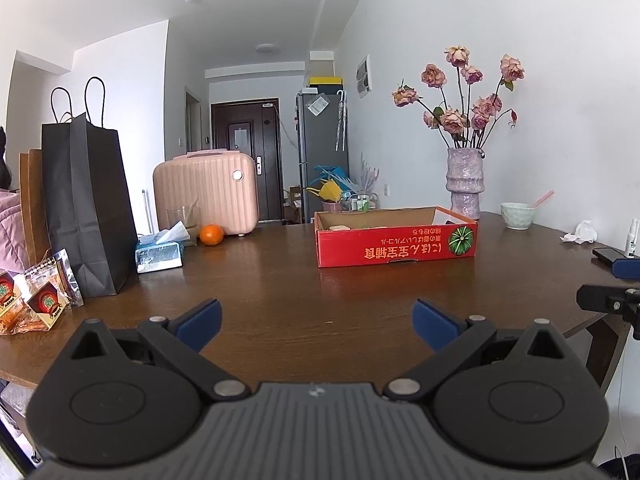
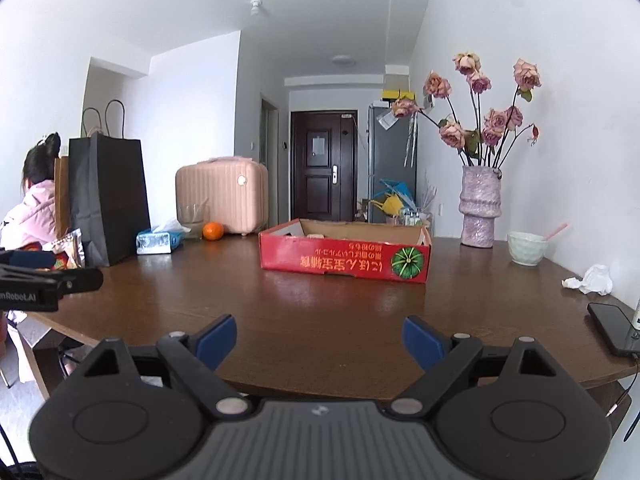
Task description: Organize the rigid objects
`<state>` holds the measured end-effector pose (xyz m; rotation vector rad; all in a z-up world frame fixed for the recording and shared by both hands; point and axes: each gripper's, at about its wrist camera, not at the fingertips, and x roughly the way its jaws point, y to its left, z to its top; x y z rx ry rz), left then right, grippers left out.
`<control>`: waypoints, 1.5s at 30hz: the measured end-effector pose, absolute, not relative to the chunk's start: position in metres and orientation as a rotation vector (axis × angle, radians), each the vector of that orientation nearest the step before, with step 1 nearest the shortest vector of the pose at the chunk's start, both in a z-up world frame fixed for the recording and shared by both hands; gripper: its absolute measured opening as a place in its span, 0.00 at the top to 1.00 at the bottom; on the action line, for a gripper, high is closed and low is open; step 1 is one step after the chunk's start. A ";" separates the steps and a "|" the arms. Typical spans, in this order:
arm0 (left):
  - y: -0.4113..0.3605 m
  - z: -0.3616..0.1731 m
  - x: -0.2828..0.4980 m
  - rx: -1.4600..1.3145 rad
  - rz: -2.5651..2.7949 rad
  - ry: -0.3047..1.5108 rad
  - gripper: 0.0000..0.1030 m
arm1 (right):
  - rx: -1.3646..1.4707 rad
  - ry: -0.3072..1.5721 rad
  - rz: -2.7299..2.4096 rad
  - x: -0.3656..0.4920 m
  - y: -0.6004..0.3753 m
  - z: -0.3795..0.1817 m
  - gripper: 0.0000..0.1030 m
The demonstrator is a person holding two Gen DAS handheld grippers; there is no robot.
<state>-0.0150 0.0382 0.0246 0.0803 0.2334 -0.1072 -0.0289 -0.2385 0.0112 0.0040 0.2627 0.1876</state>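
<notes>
Brown wooden table (image 1: 280,280) is filling both views, and we are holding both tools low at its near edge. We are seeing the red cardboard box (image 1: 396,246) sitting open-topped toward the far middle of the table, printed side facing us with the lettering upside down; pale items are lying inside, too low behind the wall to identify. We are keeping the left gripper (image 1: 318,324) over bare wood with its blue pads spread wide, gripping nothing. We are keeping the right gripper (image 2: 320,340) likewise, fingers apart and empty, well short of the box. An orange (image 1: 211,235) is sitting left of the box, just beside a tissue pack (image 1: 159,254) and a clear glass (image 1: 183,218). A black paper bag (image 1: 88,208) is standing farther left, with snack packets (image 1: 36,300) near its base. A pink suitcase (image 1: 206,192) is standing behind the orange. To the right, a vase of dried roses (image 1: 465,184) is standing against the wall, then a pale bowl (image 1: 517,215), a crumpled tissue (image 2: 592,280) and a dark phone (image 2: 612,328).
</notes>
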 end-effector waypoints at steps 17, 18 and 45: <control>0.032 0.024 -0.018 0.123 -0.114 0.217 0.00 | 0.005 0.274 0.175 -0.026 -0.240 0.010 0.13; 0.032 0.024 -0.018 0.121 -0.114 0.215 0.00 | 0.007 0.272 0.174 -0.026 -0.240 0.011 0.13; 0.035 0.023 -0.016 0.104 -0.123 0.227 0.00 | 0.009 0.278 0.172 -0.024 -0.241 0.009 0.12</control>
